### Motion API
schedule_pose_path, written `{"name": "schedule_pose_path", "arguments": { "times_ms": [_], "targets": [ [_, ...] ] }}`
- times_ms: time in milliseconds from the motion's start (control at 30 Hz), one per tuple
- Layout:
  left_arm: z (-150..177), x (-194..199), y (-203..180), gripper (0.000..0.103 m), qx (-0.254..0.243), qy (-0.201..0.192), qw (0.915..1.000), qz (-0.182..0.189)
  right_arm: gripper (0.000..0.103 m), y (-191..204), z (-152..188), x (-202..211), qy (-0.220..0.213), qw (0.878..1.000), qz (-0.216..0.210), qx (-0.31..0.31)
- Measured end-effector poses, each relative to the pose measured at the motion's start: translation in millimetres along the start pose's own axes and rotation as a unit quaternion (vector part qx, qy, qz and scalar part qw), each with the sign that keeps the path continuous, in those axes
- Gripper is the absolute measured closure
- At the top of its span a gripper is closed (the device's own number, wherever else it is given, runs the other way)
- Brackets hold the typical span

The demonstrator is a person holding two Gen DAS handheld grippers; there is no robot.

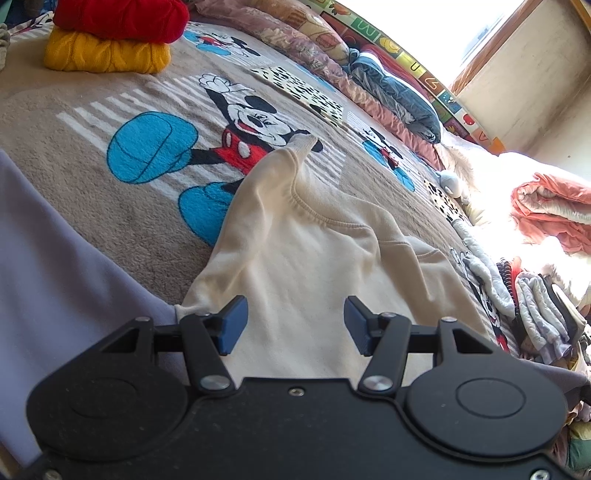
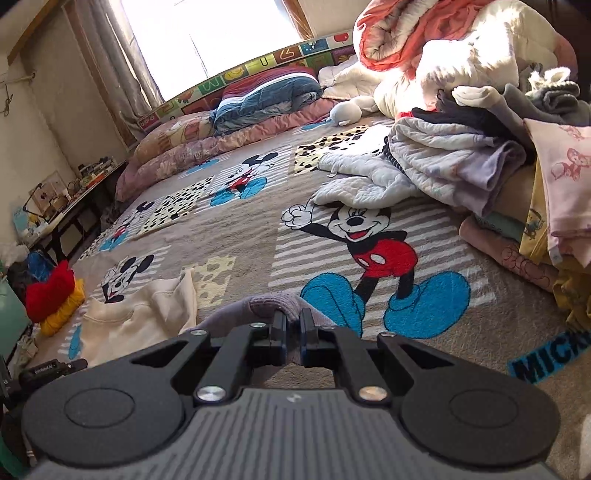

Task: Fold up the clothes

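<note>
A cream sweatshirt (image 1: 306,251) lies spread on the Mickey Mouse blanket (image 1: 74,122), collar away from me. My left gripper (image 1: 295,321) hovers open over its lower body, blue pads apart, holding nothing. The sweatshirt also shows in the right wrist view (image 2: 147,314) at the lower left. A lavender-grey garment (image 1: 44,266) lies at the left of the left wrist view. My right gripper (image 2: 293,328) is shut on a fold of this lavender-grey garment (image 2: 266,304), low over the blanket (image 2: 240,236).
Folded red (image 1: 122,18) and yellow (image 1: 107,53) sweaters are stacked at the far left. A heap of unfolded clothes (image 2: 461,147) and quilts (image 2: 424,44) fills the right side. Pillows and bedding (image 2: 258,96) line the far edge. A side table (image 2: 62,199) stands left.
</note>
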State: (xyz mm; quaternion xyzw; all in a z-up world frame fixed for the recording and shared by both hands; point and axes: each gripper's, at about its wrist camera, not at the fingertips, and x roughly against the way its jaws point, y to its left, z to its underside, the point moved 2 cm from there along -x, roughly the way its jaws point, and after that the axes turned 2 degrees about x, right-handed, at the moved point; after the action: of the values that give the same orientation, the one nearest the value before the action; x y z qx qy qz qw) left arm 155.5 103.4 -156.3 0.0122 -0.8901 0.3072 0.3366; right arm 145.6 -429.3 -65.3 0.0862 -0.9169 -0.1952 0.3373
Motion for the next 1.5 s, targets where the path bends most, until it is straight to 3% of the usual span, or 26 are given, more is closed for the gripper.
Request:
{"name": "schedule_pose_path", "arguments": {
  "times_ms": [100,233,433,533,667,767,833,933,967,1000,1067,1167,1367,1500],
  "targets": [
    [1,-1,0,0.046,-0.005,0.000,1.0000,-0.005,0.094,-24,-5,-21,0.022,0.998,0.000,-0.053],
    [2,-6,4,0.046,-0.008,0.002,0.9998,-0.016,0.094,-52,-15,-61,0.037,0.995,0.041,-0.083],
    [1,-14,1,0.045,-0.020,0.000,0.9995,-0.024,0.090,-79,-23,-96,0.000,0.991,0.069,-0.118],
    [2,-16,-1,0.045,-0.027,0.000,0.9993,-0.025,0.089,-97,-12,-93,-0.032,0.982,0.032,-0.182],
    [1,-16,0,0.044,-0.025,0.003,0.9995,-0.019,0.076,-103,18,-88,-0.043,0.974,0.021,-0.220],
    [0,-16,1,0.043,-0.022,0.005,0.9996,-0.016,0.053,-98,43,-85,-0.049,0.970,0.020,-0.238],
    [1,-15,0,0.043,-0.022,0.005,0.9996,-0.014,0.049,-97,55,-89,-0.050,0.965,0.004,-0.258],
    [1,-14,0,0.043,-0.023,0.008,0.9996,-0.012,0.052,-96,60,-103,-0.052,0.967,0.018,-0.250],
    [1,-14,0,0.043,-0.021,0.008,0.9997,-0.011,0.059,-95,59,-106,-0.055,0.967,0.015,-0.250],
    [0,-14,0,0.043,-0.019,0.008,0.9997,-0.010,0.075,-95,57,-109,-0.059,0.966,0.010,-0.251],
    [-1,-14,2,0.043,-0.015,0.008,0.9998,-0.010,0.094,-90,52,-108,-0.067,0.965,0.001,-0.252],
    [-2,-13,3,0.043,-0.011,0.008,0.9999,-0.011,0.096,-79,38,-86,-0.088,0.958,-0.023,-0.272],
    [-1,-13,1,0.043,-0.011,0.014,0.9998,-0.004,0.096,-71,8,-24,-0.125,0.954,-0.023,-0.272],
    [2,-14,-2,0.043,-0.017,0.016,0.9997,-0.001,0.098,-77,-2,-20,-0.117,0.965,0.026,-0.235]
  ]
}}
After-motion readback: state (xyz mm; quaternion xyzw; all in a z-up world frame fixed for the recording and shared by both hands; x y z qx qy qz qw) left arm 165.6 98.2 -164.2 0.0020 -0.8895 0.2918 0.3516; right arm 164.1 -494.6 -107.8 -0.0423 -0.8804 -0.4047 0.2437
